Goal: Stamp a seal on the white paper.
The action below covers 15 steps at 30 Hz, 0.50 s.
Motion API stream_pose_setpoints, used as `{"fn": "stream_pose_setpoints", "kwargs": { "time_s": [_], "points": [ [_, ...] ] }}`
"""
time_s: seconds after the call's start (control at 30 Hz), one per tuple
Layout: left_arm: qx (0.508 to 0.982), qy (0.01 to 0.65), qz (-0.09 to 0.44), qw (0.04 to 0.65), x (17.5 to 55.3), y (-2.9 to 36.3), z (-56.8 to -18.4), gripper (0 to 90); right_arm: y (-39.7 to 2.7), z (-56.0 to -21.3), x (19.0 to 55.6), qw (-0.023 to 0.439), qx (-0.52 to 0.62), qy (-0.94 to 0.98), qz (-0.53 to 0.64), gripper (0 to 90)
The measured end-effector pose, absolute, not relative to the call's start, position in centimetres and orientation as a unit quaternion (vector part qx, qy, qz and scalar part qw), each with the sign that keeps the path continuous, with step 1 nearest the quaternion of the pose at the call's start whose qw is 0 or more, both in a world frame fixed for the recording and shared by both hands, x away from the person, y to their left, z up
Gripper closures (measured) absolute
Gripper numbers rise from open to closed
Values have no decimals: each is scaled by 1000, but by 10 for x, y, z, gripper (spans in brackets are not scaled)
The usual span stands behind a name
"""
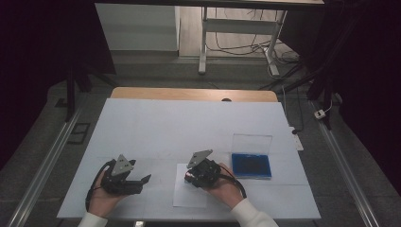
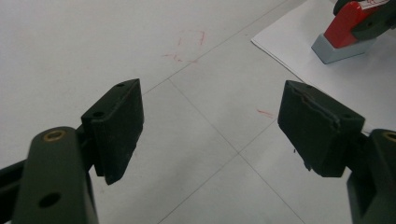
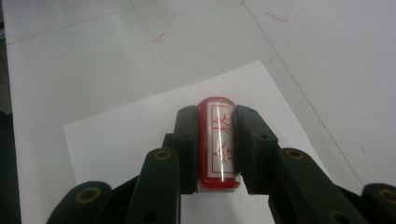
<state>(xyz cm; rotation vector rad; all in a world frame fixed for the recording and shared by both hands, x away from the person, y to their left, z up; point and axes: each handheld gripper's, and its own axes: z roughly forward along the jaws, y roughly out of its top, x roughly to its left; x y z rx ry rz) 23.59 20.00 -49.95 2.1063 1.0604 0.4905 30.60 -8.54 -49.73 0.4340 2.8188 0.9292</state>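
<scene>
Leftmost, the left gripper (image 1: 144, 179) rests low on the white worktop (image 1: 156, 127), its fingers (image 2: 116, 126) spread wide around bare surface. Further right, the right gripper (image 1: 190, 178) has its fingers (image 3: 187, 144) clamped on a red stamp (image 3: 218, 144) over a white paper sheet (image 1: 184, 196). Rightmost lies a blue ink pad case (image 1: 251, 164), lid raised.

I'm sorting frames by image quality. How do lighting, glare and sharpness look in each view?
High view: white table cover evenly lit, surroundings nearly black, picture soft, blue case details smeared. Left gripper view: flat light, open jaws sharp, the red stamp at the corner slightly soft. Right gripper view: a glare streak runs down the stamp's label; sheet of paper bright, no hard shadows.
</scene>
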Motion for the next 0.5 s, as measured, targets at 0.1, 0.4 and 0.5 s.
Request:
{"fn": "stream_pose_setpoints", "kwargs": {
  "time_s": [0.1,0.4,0.5],
  "points": [
    [816,411,191,358,236,200,-499,232,-86,-497,306,72,143,937,309,706],
    [816,410,193,360,235,202,-498,233,-88,-491,301,79,126,934,324,700],
    [814,412,193,362,235,203,-497,232,-95,-479,301,80,138,916,368,700]
  ]
}}
